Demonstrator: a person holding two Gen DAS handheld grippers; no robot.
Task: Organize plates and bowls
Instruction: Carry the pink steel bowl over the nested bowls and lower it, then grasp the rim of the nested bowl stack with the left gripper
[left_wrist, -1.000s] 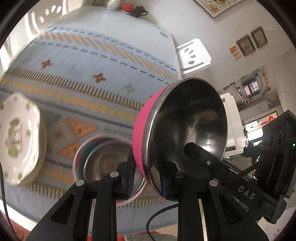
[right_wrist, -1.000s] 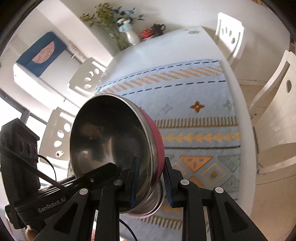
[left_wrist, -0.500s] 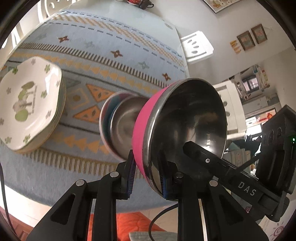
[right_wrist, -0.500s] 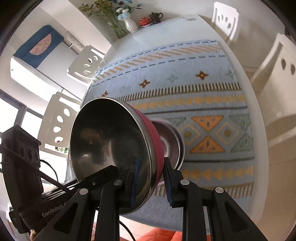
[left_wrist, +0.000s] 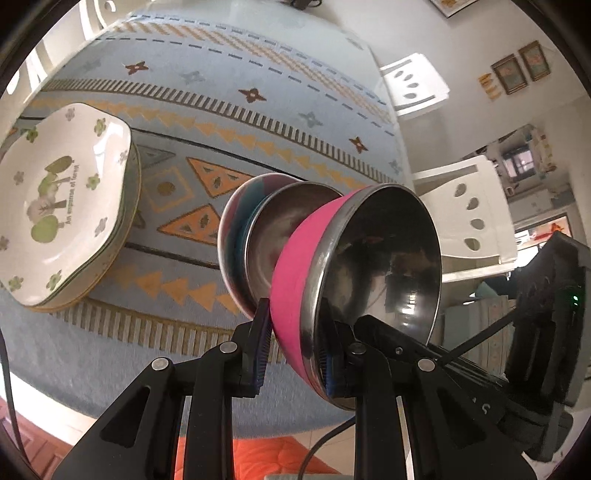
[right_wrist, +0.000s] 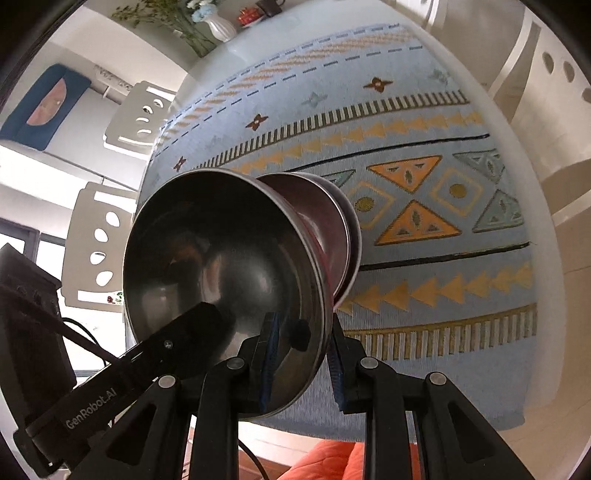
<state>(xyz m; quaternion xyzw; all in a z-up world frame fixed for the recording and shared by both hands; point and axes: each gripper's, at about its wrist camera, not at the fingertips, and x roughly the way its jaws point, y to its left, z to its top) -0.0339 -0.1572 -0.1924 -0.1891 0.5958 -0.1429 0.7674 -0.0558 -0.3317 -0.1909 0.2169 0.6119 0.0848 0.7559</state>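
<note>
A steel bowl with a pink outside (left_wrist: 299, 258) (right_wrist: 221, 258) hangs tilted over the table, held by opposite sides of its rim. My left gripper (left_wrist: 295, 343) is shut on one side of the rim, and my right gripper (right_wrist: 301, 350) is shut on the other. Directly beneath it, a smaller steel bowl (left_wrist: 269, 229) (right_wrist: 332, 214) sits nested in a multicoloured bowl (left_wrist: 231, 229) on the patterned blue tablecloth (left_wrist: 221, 110). The pink bowl's base hides their centre, so I cannot tell whether it touches them.
A stack of white flowered plates (left_wrist: 62, 206) lies left of the bowls. White chairs (left_wrist: 417, 85) (right_wrist: 99, 243) stand around the table. A vase of flowers (right_wrist: 219, 27) stands at the far end. The table's near edge (left_wrist: 55, 410) is close below the grippers.
Both grippers have come down and forward with the pink bowl. It now sits right over the nested bowls, which were further ahead before.
</note>
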